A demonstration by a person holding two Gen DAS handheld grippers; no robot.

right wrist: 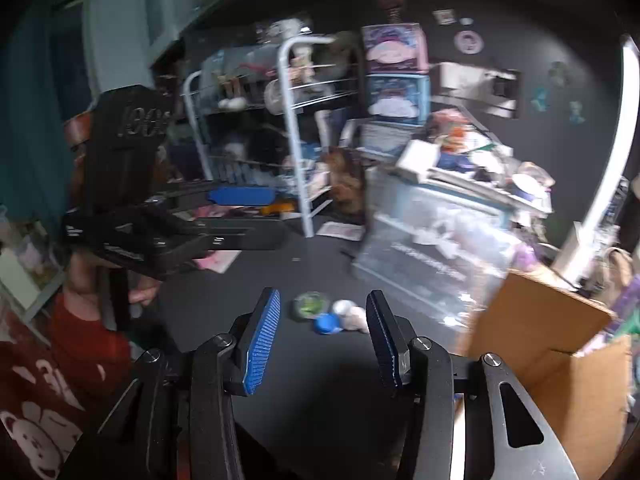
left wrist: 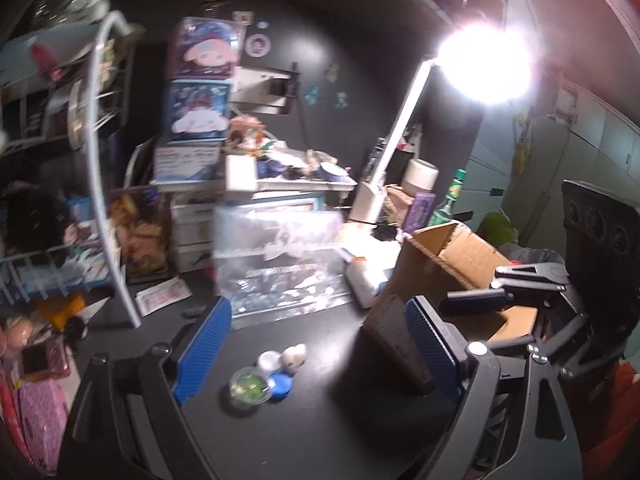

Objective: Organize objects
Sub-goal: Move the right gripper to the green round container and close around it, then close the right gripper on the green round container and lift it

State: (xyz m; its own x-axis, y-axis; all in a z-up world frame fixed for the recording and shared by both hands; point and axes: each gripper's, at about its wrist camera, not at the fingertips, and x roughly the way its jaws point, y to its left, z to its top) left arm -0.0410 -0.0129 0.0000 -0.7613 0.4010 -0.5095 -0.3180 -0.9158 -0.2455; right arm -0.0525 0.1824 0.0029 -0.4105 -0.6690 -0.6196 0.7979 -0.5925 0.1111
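A small cluster lies on the dark desk: a clear capsule with green inside (left wrist: 248,388) (right wrist: 309,305), a blue cap (left wrist: 280,386) (right wrist: 328,325), a white cap (left wrist: 269,362) (right wrist: 342,307) and a pale little figure (left wrist: 294,356) (right wrist: 358,318). My left gripper (left wrist: 320,308) is open above the desk, the cluster lying just below and between its blue pads. My right gripper (right wrist: 324,296) is open and empty, with the cluster just beyond its tips. An open cardboard box (left wrist: 452,264) (right wrist: 552,328) stands to the right. In the left wrist view the right gripper (left wrist: 496,288) hangs over that box.
A white wire rack (left wrist: 108,168) (right wrist: 294,128) full of clutter stands at the left. A clear plastic bag (left wrist: 280,264) (right wrist: 424,240) and stacked boxes (left wrist: 200,108) sit behind the cluster. A bright desk lamp (left wrist: 484,62) shines at the right. A red sleeve (right wrist: 80,340) holds the left gripper (right wrist: 244,216).
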